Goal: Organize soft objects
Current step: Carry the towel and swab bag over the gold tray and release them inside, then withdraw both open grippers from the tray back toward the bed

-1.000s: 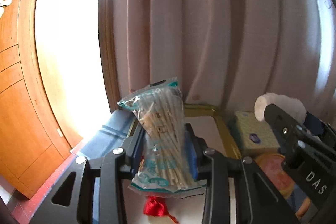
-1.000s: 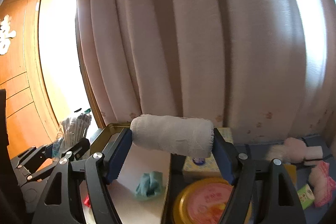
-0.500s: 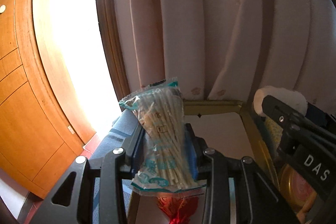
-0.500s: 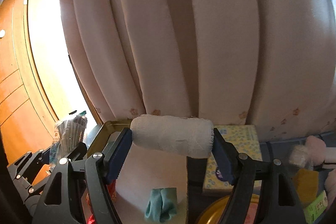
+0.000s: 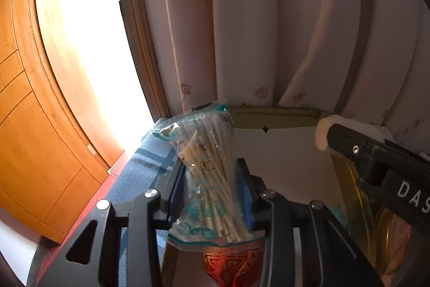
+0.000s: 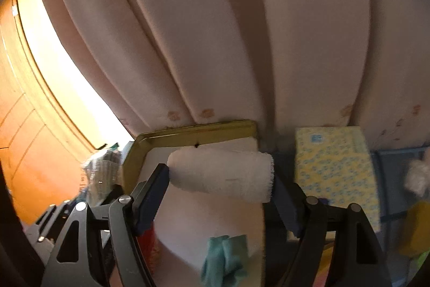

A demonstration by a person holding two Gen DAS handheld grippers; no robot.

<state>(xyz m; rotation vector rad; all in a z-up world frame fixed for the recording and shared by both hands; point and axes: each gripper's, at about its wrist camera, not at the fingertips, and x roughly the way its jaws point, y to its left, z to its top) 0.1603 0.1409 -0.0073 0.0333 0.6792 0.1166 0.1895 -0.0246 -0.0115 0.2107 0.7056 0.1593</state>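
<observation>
A clear bag of cotton swabs (image 5: 207, 149) stands upright between the blue pads of my left gripper (image 5: 212, 179). The jaws are opening, though the pads still touch the bag. It hangs over the left edge of a gold-rimmed tray (image 5: 276, 116) with a white floor, above a red pouch (image 5: 231, 265). My right gripper (image 6: 220, 187) is shut on a white gauze roll (image 6: 220, 174), held crosswise over the same tray (image 6: 199, 129). A teal cloth (image 6: 225, 257) lies in the tray below it. In the right wrist view the left gripper's bag (image 6: 102, 168) shows at the left.
A yellow patterned tissue pack (image 6: 333, 168) lies right of the tray on a blue cloth. A round gold tin (image 5: 387, 233) sits near the tray's right side. Pink curtains hang close behind the tray. A wooden door and a bright opening are at the left.
Both grippers have moved forward and down toward the tray, which now fills more of each view. The red pouch has come under the left gripper. The left jaws stand slightly wider.
</observation>
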